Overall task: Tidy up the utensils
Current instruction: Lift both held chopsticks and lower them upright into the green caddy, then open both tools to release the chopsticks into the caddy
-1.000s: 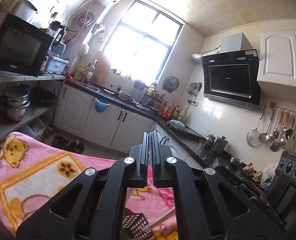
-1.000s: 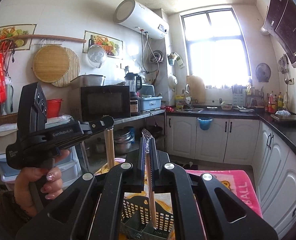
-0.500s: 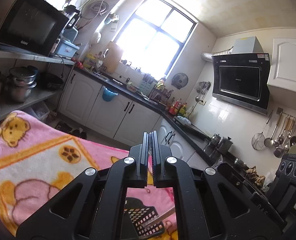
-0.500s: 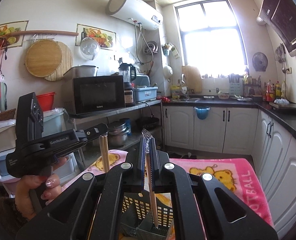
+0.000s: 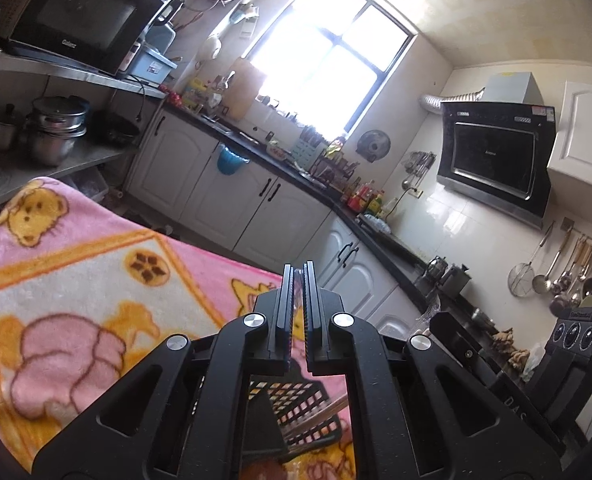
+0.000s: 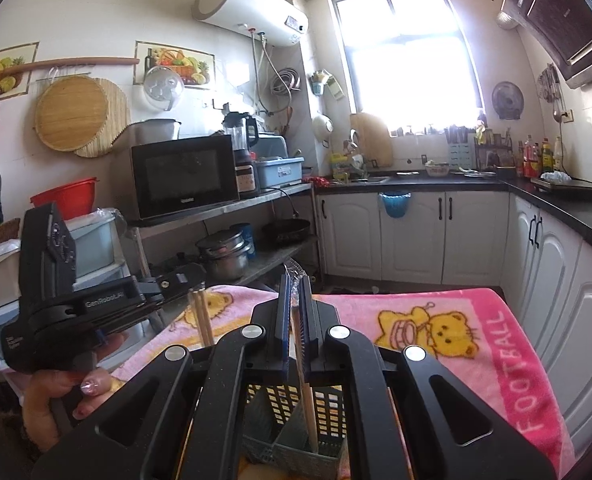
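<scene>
In the right wrist view, going from the left side across, a person's hand [image 6: 62,394] carries the left gripper [image 6: 194,280], and a pair of wooden chopsticks [image 6: 201,316] hangs from its clenched jaws, nearly upright, the long axis running top to bottom with the lower ends pointing down toward the black slotted utensil basket [image 6: 296,426] and hidden behind the right gripper's body. That basket stands on a pink cartoon-bear blanket [image 6: 456,332] covering the tabletop and serves as the landmark here: the left pair sits above and to the left of it, not yet over an opening as far as can be seen. Further right, the right gripper [image 6: 295,304] is clamped on a single wooden chopstick [image 6: 306,396] that passes between its jaws, close to vertical with a slight lean, its lower tip already down inside a front compartment of the basket, just right of the solid divider. In the left wrist view the left gripper [image 5: 298,280] shows its jaws pressed almost together, with the basket [image 5: 296,404] below and a pale stick crossing it at a slant. The step in hand appears to be lowering the sticks into the basket. To do it well, keep each stick upright, sink it until the tip nears the basket floor, and only then let go, so it drops cleanly and does not tip over the rim. The left pair probably needs shifting toward the basket before descending.
</scene>
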